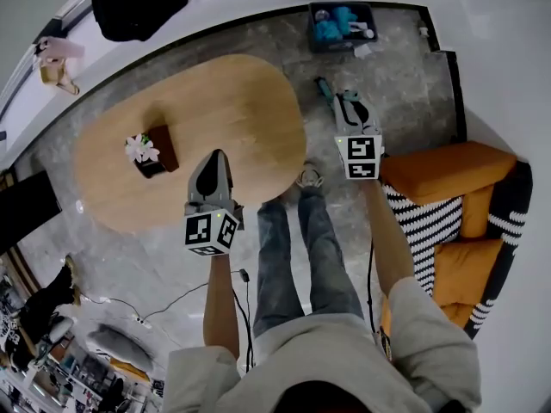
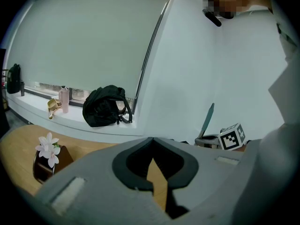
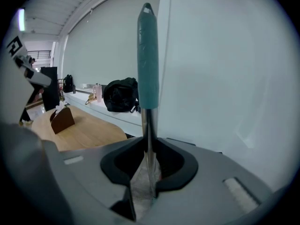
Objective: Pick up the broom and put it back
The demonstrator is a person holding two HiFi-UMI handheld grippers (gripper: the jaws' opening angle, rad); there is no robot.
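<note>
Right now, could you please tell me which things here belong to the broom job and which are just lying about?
Job: broom, its handle clamped in the right gripper.

Lying about: black backpack, flower box on the wooden table, blue crate, orange sofa; the left gripper is shut and empty.

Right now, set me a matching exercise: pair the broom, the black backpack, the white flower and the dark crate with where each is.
Things:
1. broom
2. black backpack
3. white flower
4. dark crate

Places:
A. on the wooden table
B. on the floor
C. gripped in the right gripper
D. on the window ledge

Pairs: 1-C, 2-D, 3-A, 4-B
</note>
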